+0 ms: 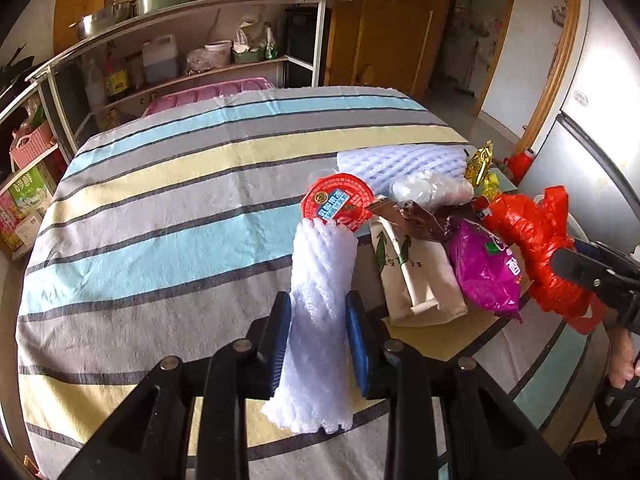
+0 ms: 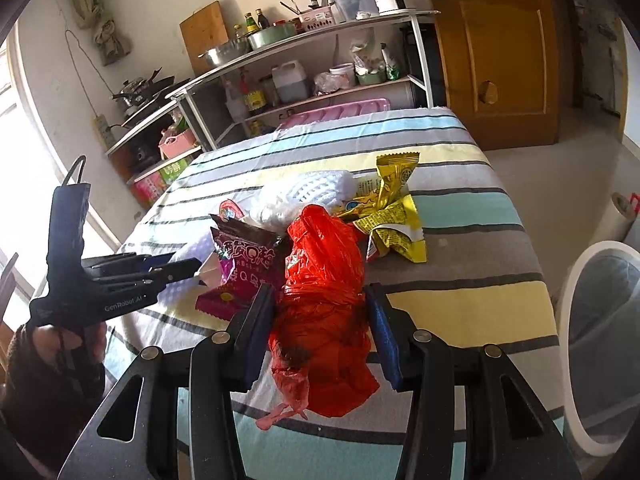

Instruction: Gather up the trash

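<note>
Both sets of jaws are clamped on something: my left gripper (image 1: 318, 338) pinches a white foam net sleeve (image 1: 316, 320) between its blue pads, and my right gripper (image 2: 320, 328) squeezes a crumpled red plastic bag (image 2: 324, 312). I see the rest of the trash heaped on the striped tablecloth (image 1: 160, 208): a round red lid (image 1: 338, 202) just past the sleeve's far end, a beige paper bag (image 1: 416, 276), a magenta snack packet (image 1: 486, 272) beside it, a second foam net (image 1: 404, 160) further back, and yellow wrappers (image 2: 394, 216) beyond the red bag. I can make out a white bin (image 2: 600, 340) standing off the table's right edge.
</note>
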Tool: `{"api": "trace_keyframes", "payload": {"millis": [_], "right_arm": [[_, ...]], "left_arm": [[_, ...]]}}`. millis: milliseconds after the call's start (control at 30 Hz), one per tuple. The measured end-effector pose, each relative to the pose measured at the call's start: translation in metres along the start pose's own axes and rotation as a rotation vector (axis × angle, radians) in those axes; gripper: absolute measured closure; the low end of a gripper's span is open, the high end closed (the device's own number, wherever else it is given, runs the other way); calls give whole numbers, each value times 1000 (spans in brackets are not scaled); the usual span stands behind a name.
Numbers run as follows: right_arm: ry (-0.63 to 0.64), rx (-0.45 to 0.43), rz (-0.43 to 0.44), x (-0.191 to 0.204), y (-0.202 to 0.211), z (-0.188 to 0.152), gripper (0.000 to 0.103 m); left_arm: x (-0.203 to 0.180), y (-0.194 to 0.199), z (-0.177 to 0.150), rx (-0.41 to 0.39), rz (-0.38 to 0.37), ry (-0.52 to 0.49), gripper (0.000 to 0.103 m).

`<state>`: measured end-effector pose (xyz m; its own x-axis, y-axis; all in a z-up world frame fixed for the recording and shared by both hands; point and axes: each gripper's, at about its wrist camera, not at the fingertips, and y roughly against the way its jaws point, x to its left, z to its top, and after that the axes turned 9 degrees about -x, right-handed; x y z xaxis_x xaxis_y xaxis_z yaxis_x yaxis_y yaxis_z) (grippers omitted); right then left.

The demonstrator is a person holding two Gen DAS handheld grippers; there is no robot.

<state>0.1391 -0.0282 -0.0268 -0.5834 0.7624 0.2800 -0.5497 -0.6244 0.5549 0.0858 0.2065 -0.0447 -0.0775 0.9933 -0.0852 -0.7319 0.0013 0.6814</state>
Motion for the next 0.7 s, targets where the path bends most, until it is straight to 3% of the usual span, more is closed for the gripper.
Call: {"api": "trace_keyframes", "payload": {"millis": [167, 400, 700], "right_arm": [[-6, -11, -6, -3, 5, 0, 55], [-28, -47, -16, -15, 23, 2, 55], [-68, -129, -83, -44, 65, 8, 55]], "left_arm": [[-5, 3, 1, -2, 21, -14, 80], [-22, 34, 13, -79, -9, -10, 81], [-75, 67, 44, -193, -141, -32, 81]]}}
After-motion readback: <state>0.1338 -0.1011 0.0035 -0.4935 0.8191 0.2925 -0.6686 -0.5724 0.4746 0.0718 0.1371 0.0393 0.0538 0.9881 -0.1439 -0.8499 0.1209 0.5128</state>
